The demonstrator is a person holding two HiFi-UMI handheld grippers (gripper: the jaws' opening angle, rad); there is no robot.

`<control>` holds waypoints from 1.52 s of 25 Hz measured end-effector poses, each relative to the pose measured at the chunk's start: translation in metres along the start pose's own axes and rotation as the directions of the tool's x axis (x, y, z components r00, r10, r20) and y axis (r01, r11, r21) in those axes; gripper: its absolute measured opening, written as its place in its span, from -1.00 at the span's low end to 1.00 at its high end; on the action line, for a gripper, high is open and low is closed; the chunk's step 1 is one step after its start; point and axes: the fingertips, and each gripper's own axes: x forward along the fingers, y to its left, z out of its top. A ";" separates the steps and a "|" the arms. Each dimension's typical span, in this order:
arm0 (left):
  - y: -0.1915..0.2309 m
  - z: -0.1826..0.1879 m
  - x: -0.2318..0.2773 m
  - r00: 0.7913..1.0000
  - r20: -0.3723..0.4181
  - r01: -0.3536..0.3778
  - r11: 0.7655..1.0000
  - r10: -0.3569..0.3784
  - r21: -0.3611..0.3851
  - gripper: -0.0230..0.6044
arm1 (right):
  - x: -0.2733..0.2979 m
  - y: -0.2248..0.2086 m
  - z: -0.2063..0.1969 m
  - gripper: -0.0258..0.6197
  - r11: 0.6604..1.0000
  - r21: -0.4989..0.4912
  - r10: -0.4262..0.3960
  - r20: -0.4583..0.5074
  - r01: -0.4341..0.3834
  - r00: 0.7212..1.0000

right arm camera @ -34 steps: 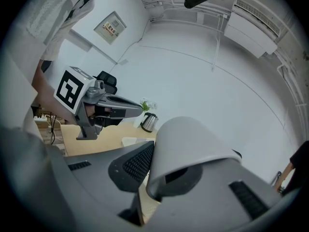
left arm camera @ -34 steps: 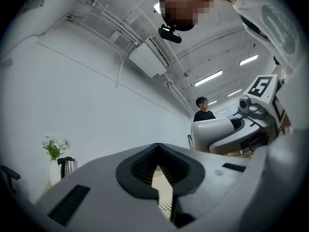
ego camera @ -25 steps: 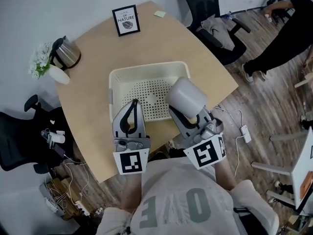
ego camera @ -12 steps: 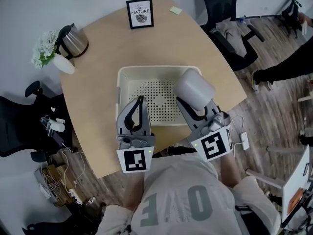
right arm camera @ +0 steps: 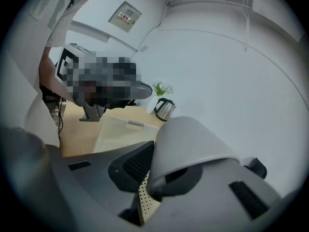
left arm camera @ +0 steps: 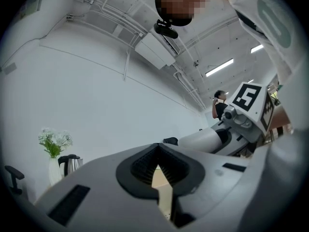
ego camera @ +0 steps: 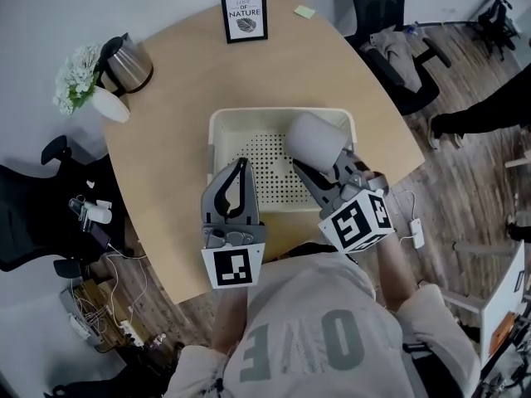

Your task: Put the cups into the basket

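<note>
A pale grey cup (ego camera: pixel 314 139) hangs tilted over the right half of the cream perforated basket (ego camera: pixel 224 139), with my right gripper (ego camera: pixel 322 175) shut on its wall. In the right gripper view the cup (right arm camera: pixel 193 144) fills the space between the dark pads (right arm camera: pixel 137 163), and the basket (right arm camera: pixel 116 129) lies ahead below. My left gripper (ego camera: pixel 241 166) is shut and holds nothing, its tips meeting above the basket's near left edge. In the left gripper view its jaws (left arm camera: pixel 158 170) meet at a point. I see no other cup.
The round wooden table (ego camera: pixel 166 139) carries a steel kettle (ego camera: pixel 129 60), a white vase with flowers (ego camera: pixel 83 89), a framed picture (ego camera: pixel 245 15) and a sticky note (ego camera: pixel 304 12) at its far side. Office chairs (ego camera: pixel 390 40) and a person (ego camera: pixel 489 106) are to the right.
My right gripper has carried the cup leftward, from the basket's right rim to over its inside. The left gripper has stayed where it was.
</note>
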 end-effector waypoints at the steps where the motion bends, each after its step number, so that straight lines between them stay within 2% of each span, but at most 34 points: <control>1: 0.001 -0.002 0.000 1.000 -0.005 0.004 1.000 -0.004 0.007 -0.90 | 0.005 0.001 -0.002 -0.82 1.000 -0.011 0.016 -0.015 -0.016 1.000; 6: 0.000 -0.012 0.002 0.998 -0.053 0.048 0.983 -0.040 0.179 -0.90 | 0.036 0.016 -0.025 -0.82 0.989 -0.110 0.081 -0.119 -0.094 0.990; 8: 0.003 -0.015 0.000 0.998 -0.053 0.042 0.984 -0.033 0.174 -0.90 | 0.047 0.028 -0.036 -0.82 0.976 -0.132 0.150 -0.173 -0.174 0.973; 11: 0.010 -0.020 -0.003 0.999 -0.052 0.021 0.988 -0.013 0.153 -0.90 | 0.063 0.043 -0.050 -0.82 0.945 -0.143 0.255 -0.247 -0.295 0.935; 15: 0.020 -0.025 -0.004 0.999 -0.048 -0.006 0.990 0.013 0.139 -0.90 | 0.080 0.050 -0.066 -0.82 0.905 -0.173 0.317 -0.338 -0.389 0.886; 18: 0.025 -0.029 -0.006 0.998 -0.053 -0.025 0.989 0.033 0.143 -0.90 | 0.088 0.057 -0.078 -0.82 0.872 -0.166 0.365 -0.406 -0.461 0.837; 22: 0.031 -0.035 -0.012 0.997 -0.062 -0.043 0.995 0.048 0.085 -0.90 | 0.099 0.073 -0.101 -0.82 0.814 -0.157 0.422 -0.502 -0.559 0.755; 27: 0.036 -0.034 -0.016 0.997 -0.056 -0.052 0.992 0.059 0.114 -0.90 | 0.110 0.094 -0.120 -0.82 0.752 -0.129 0.472 -0.579 -0.646 0.664; 29: 0.038 -0.036 -0.017 0.996 -0.058 -0.057 0.992 0.064 0.110 -0.90 | 0.114 0.102 -0.131 -0.82 0.718 -0.139 0.468 -0.629 -0.682 0.620; 33: 0.041 -0.038 -0.016 0.996 -0.063 -0.059 0.993 0.066 0.100 -0.90 | 0.121 0.106 -0.160 -0.82 0.636 -0.213 0.383 -0.747 -0.742 0.543; 36: 0.042 -0.038 -0.016 0.996 -0.062 -0.058 0.994 0.064 0.095 -0.90 | 0.122 0.112 -0.171 -0.82 0.611 -0.194 0.380 -0.779 -0.767 0.499; 38: 0.043 -0.039 -0.015 0.996 -0.060 -0.055 0.994 0.061 0.090 -0.90 | 0.121 0.116 -0.175 -0.82 0.597 -0.194 0.373 -0.792 -0.778 0.484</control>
